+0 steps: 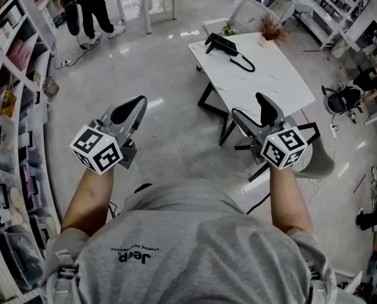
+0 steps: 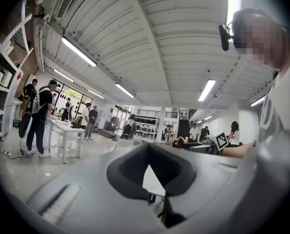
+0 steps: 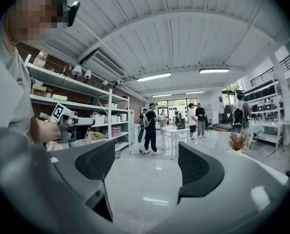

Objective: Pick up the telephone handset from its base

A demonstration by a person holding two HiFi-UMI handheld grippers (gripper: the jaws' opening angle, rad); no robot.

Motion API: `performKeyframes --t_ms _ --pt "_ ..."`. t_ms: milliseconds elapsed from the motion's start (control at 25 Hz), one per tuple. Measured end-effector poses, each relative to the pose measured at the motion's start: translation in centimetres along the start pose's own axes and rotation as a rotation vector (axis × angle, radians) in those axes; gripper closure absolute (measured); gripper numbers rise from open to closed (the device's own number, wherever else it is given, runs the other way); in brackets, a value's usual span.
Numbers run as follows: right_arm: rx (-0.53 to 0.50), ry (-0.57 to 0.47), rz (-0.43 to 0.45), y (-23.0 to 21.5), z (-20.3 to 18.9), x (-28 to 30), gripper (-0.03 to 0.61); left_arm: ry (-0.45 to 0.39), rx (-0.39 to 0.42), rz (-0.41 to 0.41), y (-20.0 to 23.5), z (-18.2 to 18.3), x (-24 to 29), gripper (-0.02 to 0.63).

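Head view shows the black telephone [image 1: 222,44] at the far end of the white table [image 1: 270,87]. Its handset [image 1: 214,40] lies in place on top of it, and the cord [image 1: 244,63] loops out toward the table's middle. A small pot of dried twigs [image 1: 273,30] stands near it at the same end of the table.

Both grippers are well short of the phone and touch nothing. The right gripper [image 1: 249,106] hangs over the near edge of the table with its tongs spread wide. The right gripper view [image 3: 147,165] shows only bare floor between them, and the twigs [image 3: 238,142] off to the right.

The left gripper [image 1: 136,104] is out over the grey floor [image 1: 169,75], well apart from the table. Its tongs are pressed together, and the left gripper view [image 2: 152,172] shows nothing pinched between them.

Shelving [image 1: 11,106] runs along the left side. People [image 1: 87,8] stand farther off.
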State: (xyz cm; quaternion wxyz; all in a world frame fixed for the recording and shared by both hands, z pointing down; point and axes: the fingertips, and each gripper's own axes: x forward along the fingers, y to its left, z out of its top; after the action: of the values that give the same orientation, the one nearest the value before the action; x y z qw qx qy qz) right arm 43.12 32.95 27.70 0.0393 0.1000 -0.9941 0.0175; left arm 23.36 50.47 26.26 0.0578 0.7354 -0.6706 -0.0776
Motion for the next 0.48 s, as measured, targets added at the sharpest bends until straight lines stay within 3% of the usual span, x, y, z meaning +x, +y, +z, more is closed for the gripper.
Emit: performKeyframes --t_ms 240,480 --pt "0.004 0.018 0.005 -1.1 -0.8 3.9 0.195 0.001 -0.010 0.018 3.9 0.1 1.1 0.563" --pt "-0.010 0.032 -0.024 -2.4 -1.3 12.0 0.195 -0.016 -0.016 -0.017 12.9 0.1 3.3 0.563"
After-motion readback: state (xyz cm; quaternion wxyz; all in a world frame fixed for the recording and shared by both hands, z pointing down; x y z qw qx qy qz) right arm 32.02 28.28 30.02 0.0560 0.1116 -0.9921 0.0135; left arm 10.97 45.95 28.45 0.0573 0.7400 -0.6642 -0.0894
